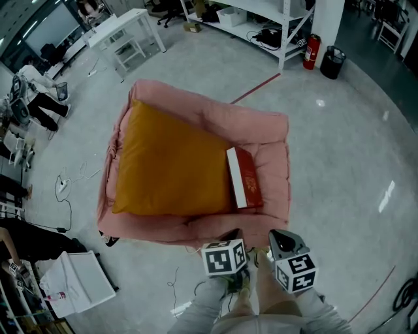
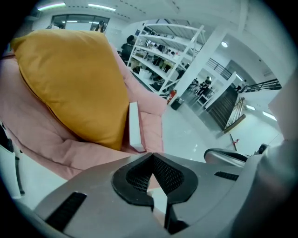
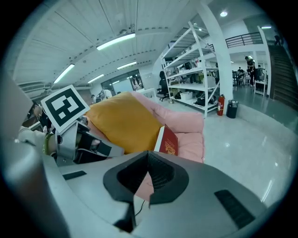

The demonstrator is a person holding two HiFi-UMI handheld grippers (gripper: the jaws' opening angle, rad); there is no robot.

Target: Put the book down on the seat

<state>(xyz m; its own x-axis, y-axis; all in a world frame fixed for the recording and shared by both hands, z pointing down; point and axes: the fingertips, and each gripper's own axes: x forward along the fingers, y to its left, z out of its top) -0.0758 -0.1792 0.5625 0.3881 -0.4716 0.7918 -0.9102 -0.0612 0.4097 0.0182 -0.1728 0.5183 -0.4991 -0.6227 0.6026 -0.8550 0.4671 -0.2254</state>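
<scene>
A red book (image 1: pixel 245 177) with a white page edge lies on the right part of the pink seat (image 1: pixel 268 130), leaning against a big orange cushion (image 1: pixel 170 163). Both grippers hover in front of the seat's near edge, apart from the book. My left gripper (image 1: pixel 230 235) is shut with nothing in it, and so is my right gripper (image 1: pixel 279 239). The left gripper view has its closed jaws (image 2: pixel 152 161) low in the frame, with the book (image 2: pixel 134 125) beyond them. Past the right gripper (image 3: pixel 148 161), the right gripper view shows the book (image 3: pixel 167 141) on edge beside the cushion.
The seat stands on a shiny grey floor. A white table (image 1: pixel 124 29) and metal shelves (image 1: pixel 261 19) are at the back, with a fire extinguisher (image 1: pixel 311 52) and a black bin (image 1: pixel 333 62). Cables (image 1: pixel 65 186) and a white box (image 1: pixel 78 280) lie to the left.
</scene>
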